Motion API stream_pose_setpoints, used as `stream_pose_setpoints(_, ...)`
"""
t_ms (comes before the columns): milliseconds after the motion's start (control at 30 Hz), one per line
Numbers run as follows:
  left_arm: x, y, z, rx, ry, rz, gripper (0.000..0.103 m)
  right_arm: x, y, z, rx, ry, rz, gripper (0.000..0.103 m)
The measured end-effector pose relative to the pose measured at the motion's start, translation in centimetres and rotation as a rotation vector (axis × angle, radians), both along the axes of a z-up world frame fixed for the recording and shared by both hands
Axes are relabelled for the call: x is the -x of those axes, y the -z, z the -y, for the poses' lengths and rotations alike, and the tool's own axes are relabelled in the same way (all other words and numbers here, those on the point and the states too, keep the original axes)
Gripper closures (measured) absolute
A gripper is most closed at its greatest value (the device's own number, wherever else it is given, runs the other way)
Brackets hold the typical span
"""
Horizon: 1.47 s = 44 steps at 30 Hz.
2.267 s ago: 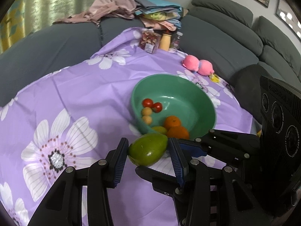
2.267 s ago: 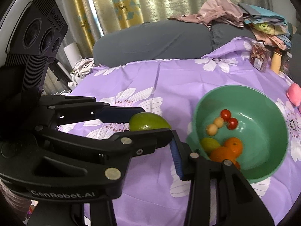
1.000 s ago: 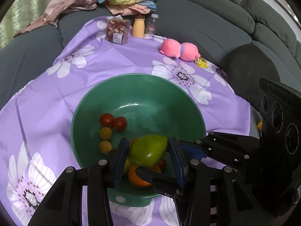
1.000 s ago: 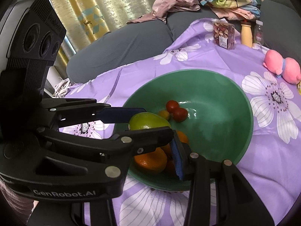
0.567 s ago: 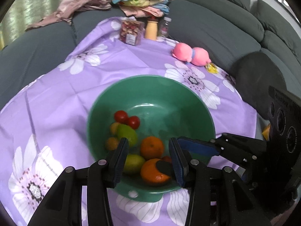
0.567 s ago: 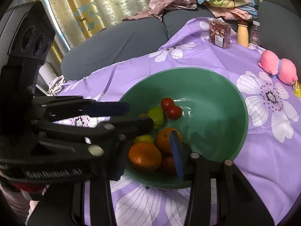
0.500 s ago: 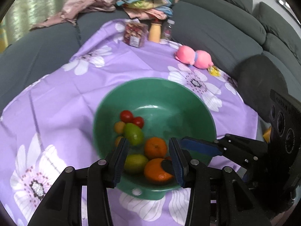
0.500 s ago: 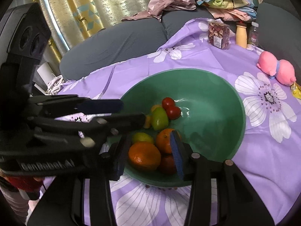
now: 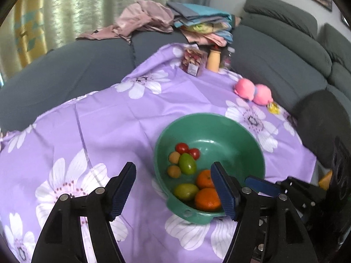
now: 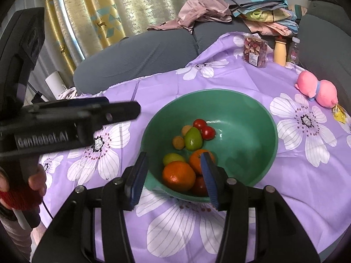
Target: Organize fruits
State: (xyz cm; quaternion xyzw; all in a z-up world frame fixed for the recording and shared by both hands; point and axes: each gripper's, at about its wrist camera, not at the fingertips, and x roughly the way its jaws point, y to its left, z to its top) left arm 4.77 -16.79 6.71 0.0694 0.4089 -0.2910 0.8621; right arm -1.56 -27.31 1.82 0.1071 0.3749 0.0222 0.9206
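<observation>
1. Purple flowered cloth [image 9: 105, 118] covers the surface, with a grey sofa [image 9: 278, 61] curving along the top and right of the frame and a heap of folded clothes [image 9: 197, 24] on its back.
2. Right of centre in the left wrist view sits a green bowl [image 9: 239, 140]; it fills the middle of the right wrist view.
3. Inside it lie a green mango [image 9: 187, 164], two cherry tomatoes [image 9: 182, 148], two small yellow-orange fruits [image 9: 174, 171], a second greenish fruit [image 9: 186, 191] and two oranges [image 9: 207, 199], clustered at the near left of the bowl.
4. Left tongs [image 9: 173, 188] stand wide apart and hold nothing, low in the frame over the bowl's near rim.
5. Right tongs [image 10: 173, 175] are likewise spread and empty, framing the oranges.
6. Upper right, a pink plush toy [image 9: 254, 92], a snack packet [image 9: 194, 62] and a yellow bottle [image 9: 213, 60] rest on the cloth.
</observation>
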Motion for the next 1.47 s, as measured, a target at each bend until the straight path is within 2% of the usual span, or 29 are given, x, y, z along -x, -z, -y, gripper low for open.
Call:
stream_pose_setpoints(100, -0.1, -0.2, -0.2, 0.026, 0.001, -0.015, 0.026, 0.2, -0.2, -0.1, 0.003, 0.001, 0.003, 0.054)
stream_pose_setpoints(567, 0.6, 1.6, 2.7, -0.155, 0.053, -0.013, 0.026, 0.5, -0.1, 0.9, 0.012, 0.029, -0.007, 0.052)
stream_pose_setpoints(667, 0.5, 1.8, 3.1, -0.175, 0.066, -0.018, 0.026, 0.6, 0.0, 1.2, 0.015, 0.038, -0.011, 0.052)
stream_pose_setpoints(800, 0.7, 1.8, 3.4, -0.191, 0.081, -0.007, 0.026, 0.5, 0.0, 1.4, 0.018, 0.041, -0.017, 0.051)
stream_pose_setpoints(900, 0.6, 2.0, 3.7, -0.193, 0.092, -0.031, 0.026, 0.5, 0.1, 1.4, 0.019, 0.043, -0.020, 0.050)
stream_pose_setpoints(1467, 0.3, 2.6, 4.5, -0.261, 0.084, -0.011, 0.026, 0.4, 0.4, 2.0, 0.026, 0.055, -0.037, 0.049)
